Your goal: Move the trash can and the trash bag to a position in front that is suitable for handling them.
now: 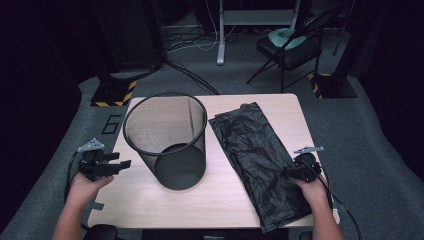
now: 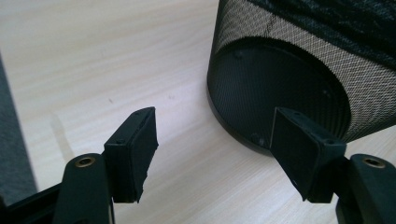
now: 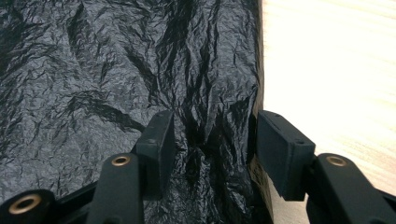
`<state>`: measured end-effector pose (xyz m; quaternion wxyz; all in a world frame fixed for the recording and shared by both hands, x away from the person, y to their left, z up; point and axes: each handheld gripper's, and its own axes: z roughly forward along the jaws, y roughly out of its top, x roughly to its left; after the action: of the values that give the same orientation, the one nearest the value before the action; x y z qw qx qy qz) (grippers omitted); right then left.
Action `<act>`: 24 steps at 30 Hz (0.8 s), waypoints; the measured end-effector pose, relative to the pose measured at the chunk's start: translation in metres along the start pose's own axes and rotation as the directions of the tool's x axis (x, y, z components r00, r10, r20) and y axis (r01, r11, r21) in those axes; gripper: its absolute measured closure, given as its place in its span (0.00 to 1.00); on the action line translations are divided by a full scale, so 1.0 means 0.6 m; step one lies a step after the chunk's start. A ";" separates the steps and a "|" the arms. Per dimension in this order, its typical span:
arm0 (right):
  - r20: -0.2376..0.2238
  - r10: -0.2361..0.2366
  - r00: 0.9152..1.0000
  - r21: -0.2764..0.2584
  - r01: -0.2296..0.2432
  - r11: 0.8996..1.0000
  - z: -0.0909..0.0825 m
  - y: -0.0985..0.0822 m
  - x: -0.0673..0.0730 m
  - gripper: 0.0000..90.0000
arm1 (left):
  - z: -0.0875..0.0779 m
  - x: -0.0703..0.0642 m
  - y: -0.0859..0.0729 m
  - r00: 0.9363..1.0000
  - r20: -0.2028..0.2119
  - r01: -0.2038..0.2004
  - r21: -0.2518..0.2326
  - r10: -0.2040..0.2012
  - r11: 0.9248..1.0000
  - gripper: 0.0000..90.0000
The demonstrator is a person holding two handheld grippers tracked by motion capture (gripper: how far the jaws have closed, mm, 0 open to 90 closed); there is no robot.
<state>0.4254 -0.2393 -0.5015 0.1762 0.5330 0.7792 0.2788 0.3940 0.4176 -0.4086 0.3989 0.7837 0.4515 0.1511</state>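
A black wire-mesh waste bin (image 1: 167, 145) stands upright on the left half of the pale wooden table (image 1: 215, 200). To its right a crumpled black plastic bag (image 1: 255, 150) lies flat, running down to the front edge. My left gripper (image 1: 125, 164) hovers at the table's left edge and points at the bin. Its jaws are open with nothing between them (image 2: 215, 149), and the bin's base (image 2: 289, 60) is just ahead. My right gripper (image 1: 292, 172) rests over the bag's right edge. Its jaws stand apart (image 3: 212, 144), with a wrinkled fold of the bag (image 3: 116, 70) between them and the pads not pressing.
Grey carpet surrounds the table. A folding chair (image 1: 287, 47) and a desk leg (image 1: 220, 40) stand behind it. Two stands with yellow-black striped bases (image 1: 114, 92) (image 1: 332, 85) flank the far corners. Bare wood shows in front of the bin.
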 end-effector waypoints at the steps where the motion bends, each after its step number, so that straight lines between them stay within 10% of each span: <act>1: -0.001 -0.003 1.000 0.001 0.003 1.000 0.001 0.000 0.000 0.52 | -0.007 -0.002 0.007 1.000 -0.007 -0.014 0.002 0.014 1.000 0.35; 12: -0.010 -0.008 1.000 0.031 0.008 0.999 0.008 0.001 0.007 0.49 | -0.080 -0.038 0.091 0.992 0.028 -0.123 0.003 0.123 0.992 0.50; 24: -0.015 -0.012 1.000 0.030 0.013 0.999 0.010 0.001 0.008 0.48 | -0.137 -0.062 0.174 0.988 -0.004 -0.152 -0.050 0.152 0.987 0.36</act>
<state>0.4274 -0.2330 -0.5056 0.1641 0.5288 0.7879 0.2698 0.3862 0.3984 -0.2724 0.4059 0.8055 0.3866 0.1922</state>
